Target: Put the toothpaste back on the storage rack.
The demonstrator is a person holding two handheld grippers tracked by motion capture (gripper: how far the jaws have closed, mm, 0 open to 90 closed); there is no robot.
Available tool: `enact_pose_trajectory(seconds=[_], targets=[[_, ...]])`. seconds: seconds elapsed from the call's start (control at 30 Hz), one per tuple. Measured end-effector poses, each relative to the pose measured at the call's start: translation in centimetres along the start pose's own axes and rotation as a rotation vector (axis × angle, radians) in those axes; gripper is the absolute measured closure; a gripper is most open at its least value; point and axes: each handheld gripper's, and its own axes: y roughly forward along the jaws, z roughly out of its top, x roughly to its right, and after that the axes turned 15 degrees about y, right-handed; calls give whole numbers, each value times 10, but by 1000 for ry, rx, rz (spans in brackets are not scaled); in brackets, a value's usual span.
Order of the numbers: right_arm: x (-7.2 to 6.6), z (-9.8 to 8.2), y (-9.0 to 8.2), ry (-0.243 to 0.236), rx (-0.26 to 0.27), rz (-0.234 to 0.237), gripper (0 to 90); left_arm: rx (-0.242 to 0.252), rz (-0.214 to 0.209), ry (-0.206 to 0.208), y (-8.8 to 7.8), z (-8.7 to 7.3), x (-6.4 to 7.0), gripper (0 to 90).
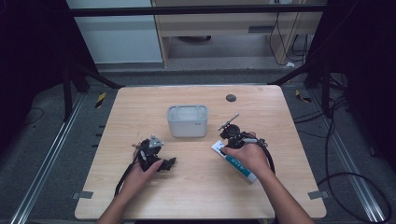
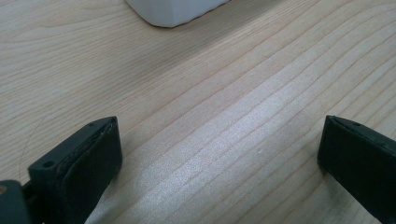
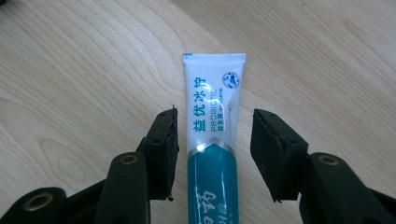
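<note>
Toothpaste tube (image 3: 212, 140) flat on desk (image 3: 70, 70), between right gripper (image 3: 214, 154) fingers (image 3: 163, 140); small gaps both sides, released. Crimped end toward 12 o'clock. Left gripper (image 2: 219, 158) fingers wide apart, bare desk between; white bin (image 2: 173, 9) at 12 o'clock.

White-and-teal toothpaste tube (image 3: 214, 140), lying flat on the wooden table (image 3: 84, 84), crimped end up

On the toothpaste tube (image 3: 214, 140) between my fingers I read blue Chinese characters, 益优冰护, with "PROBIOTIC" beside them. Larger white characters on its teal part are cut off.
</note>
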Motion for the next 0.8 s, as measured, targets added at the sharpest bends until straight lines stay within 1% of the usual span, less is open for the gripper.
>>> enact_pose_trajectory(seconds=[0.03,0.2,0.23,0.33,0.53,0.7,0.8], targets=[[0,0,0,6,-5,5,506,0,0,0,0,0,0,0],[1,3,4,7,-19,7,502,1,1,-2,0,0,0,0],[1,3,5,16,-26,8,508,0,0,0,0,0,0,0],[2,4,7,10,-33,14,513,0,0,0,0,0,0,0],[1,5,13,10,-53,6,497,0,0,0,0,0,0,0],[3,6,20,25,-71,0,494,0,0,0,0,0,0,0],[3,6,23,24,-81,2,491,2,0,-2,0,0,0,0]])
